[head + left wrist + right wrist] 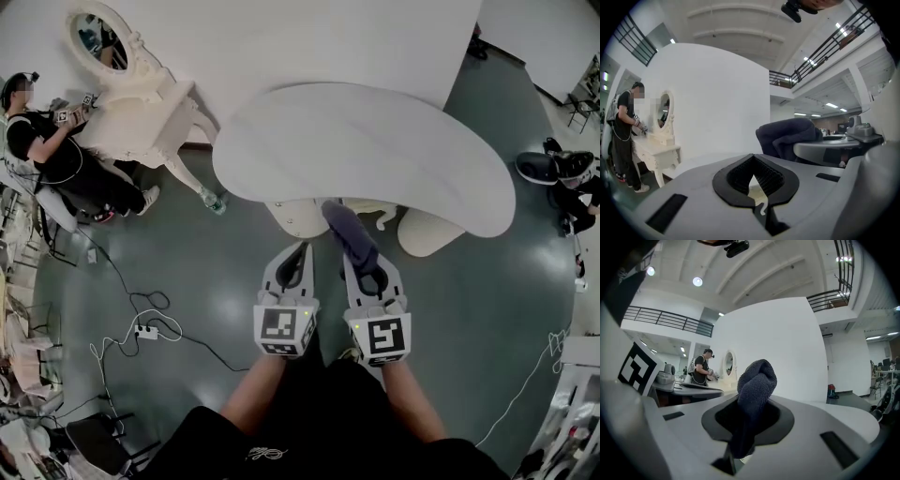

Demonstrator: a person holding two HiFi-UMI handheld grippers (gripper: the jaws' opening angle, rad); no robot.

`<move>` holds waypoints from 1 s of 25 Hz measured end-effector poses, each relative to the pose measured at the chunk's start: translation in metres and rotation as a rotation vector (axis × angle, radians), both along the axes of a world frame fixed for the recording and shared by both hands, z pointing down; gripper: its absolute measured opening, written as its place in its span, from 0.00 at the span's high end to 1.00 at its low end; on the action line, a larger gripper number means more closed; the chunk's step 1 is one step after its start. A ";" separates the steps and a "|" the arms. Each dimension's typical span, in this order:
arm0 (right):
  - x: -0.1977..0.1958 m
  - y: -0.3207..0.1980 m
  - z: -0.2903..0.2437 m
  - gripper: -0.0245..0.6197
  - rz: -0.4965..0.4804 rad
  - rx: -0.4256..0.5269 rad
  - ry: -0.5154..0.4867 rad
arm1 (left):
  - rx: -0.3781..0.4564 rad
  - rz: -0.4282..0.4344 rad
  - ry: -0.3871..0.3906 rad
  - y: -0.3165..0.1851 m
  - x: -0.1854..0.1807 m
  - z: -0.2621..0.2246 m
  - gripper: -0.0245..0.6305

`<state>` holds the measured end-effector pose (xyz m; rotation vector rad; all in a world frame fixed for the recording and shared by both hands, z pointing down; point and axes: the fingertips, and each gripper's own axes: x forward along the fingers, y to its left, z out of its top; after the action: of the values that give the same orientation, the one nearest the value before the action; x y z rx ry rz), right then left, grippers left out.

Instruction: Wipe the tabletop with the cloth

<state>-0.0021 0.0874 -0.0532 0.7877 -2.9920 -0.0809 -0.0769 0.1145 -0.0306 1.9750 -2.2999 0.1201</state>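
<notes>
The right gripper [362, 264] has its jaws clamped on the dark cloth [345, 230], poised at the table [375, 150]'s near edge seemingly for wiping, while the left gripper [300, 251]'s jaws sit closed, empty.

The cloth [349, 232] is dark blue-grey with a fine knitted texture, bunched into a thick roll. One end is clamped between the jaws of the right gripper [363, 269]. The free end projects forward and upward past the jaw tips and reaches the near edge of the tabletop [375, 150]. Contact with the surface cannot be confirmed. The tabletop is white, smooth and kidney-shaped.
</notes>
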 end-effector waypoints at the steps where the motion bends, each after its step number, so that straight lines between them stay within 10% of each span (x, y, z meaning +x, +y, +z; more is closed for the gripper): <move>1: 0.006 0.005 -0.005 0.89 0.008 0.015 -0.016 | 0.001 0.010 -0.009 0.005 0.006 -0.003 0.95; 25: 0.015 0.073 -0.058 0.89 0.094 0.125 -0.036 | 0.100 0.194 -0.069 0.054 0.032 -0.056 0.95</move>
<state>0.0125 0.1606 -0.1113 0.9506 -3.0015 -0.2545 -0.0449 0.1687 -0.0863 2.2758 -2.1896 0.0918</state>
